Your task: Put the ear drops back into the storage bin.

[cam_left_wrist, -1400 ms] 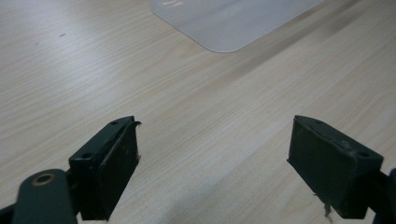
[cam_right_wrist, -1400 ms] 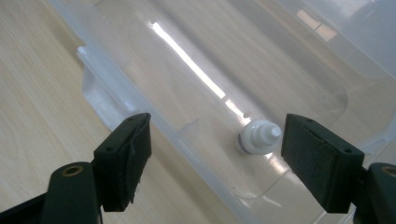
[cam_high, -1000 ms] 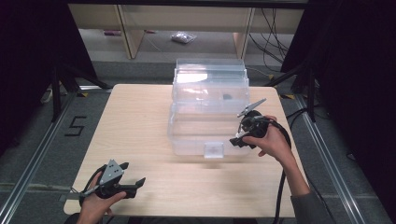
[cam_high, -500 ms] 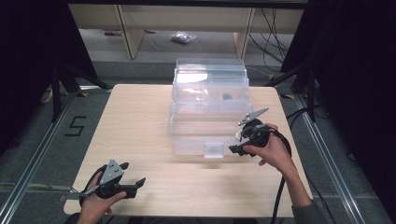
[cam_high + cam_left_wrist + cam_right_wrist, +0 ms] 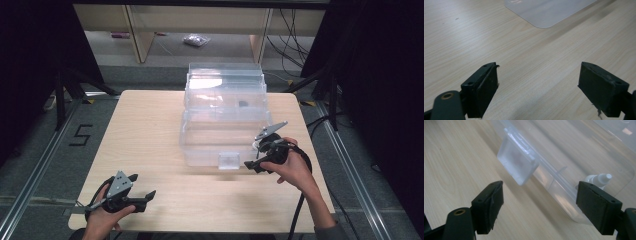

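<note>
A clear plastic box [image 5: 224, 120] with its lid raised stands mid-table; its frosted front latch [image 5: 229, 160] [image 5: 517, 164] hangs at the near wall. My right gripper [image 5: 251, 166] [image 5: 540, 207] is open at the box's front right corner, jaws aimed left toward the latch, nothing between them. A small white bottle [image 5: 597, 180] lies inside the box near that corner. A small dark item [image 5: 243, 104] rests in the upper tray. My left gripper [image 5: 141, 186] [image 5: 539, 90] is open over bare wood at the table's front left, far from the box, whose corner [image 5: 544, 10] is ahead.
The light wooden table [image 5: 145, 130] has free room left of the box and along the front edge. A cable [image 5: 298, 210] trails from the right gripper off the front. Shelving and a bagged item [image 5: 196, 41] lie on the floor beyond the table.
My right gripper has moved down and toward the front of the box, from beside its right wall to the front right corner. The left gripper has stayed put.
</note>
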Available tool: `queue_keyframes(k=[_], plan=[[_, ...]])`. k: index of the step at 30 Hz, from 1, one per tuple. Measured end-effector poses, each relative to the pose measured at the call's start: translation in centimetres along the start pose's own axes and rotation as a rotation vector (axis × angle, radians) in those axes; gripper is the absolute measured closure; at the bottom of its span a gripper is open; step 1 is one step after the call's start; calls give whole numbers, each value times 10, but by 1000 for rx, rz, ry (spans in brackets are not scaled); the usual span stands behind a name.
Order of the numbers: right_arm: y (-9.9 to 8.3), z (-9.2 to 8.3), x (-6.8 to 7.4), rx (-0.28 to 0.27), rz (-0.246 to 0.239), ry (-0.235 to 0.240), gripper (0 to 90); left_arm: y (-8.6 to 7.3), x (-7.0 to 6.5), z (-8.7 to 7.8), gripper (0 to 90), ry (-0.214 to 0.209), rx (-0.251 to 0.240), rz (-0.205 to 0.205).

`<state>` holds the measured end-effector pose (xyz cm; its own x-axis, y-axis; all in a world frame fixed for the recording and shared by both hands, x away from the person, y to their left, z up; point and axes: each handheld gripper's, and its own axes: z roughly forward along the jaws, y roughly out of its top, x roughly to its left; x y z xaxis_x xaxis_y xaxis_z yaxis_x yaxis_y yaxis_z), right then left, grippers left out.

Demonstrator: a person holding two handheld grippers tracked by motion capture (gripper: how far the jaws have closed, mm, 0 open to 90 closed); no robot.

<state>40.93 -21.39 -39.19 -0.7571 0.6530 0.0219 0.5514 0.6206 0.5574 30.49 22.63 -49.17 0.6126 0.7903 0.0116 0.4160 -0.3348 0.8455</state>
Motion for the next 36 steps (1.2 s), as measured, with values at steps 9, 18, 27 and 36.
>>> queue_keyframes(k=[9, 18, 27, 36], plan=[[-8, -3, 4, -9, -17, 5, 218, 0, 0, 0, 155, 0, -3, -4], [-17, -6, 11, -12, -17, -5, 214, 0, 0, 1, 155, -2, -5, -4], [-25, -7, 17, -26, -31, 11, 214, 0, 0, 1, 155, -1, -5, -4], [-31, -6, 23, -32, -53, 8, 212, 0, -1, 1, 155, -1, -5, -4]])
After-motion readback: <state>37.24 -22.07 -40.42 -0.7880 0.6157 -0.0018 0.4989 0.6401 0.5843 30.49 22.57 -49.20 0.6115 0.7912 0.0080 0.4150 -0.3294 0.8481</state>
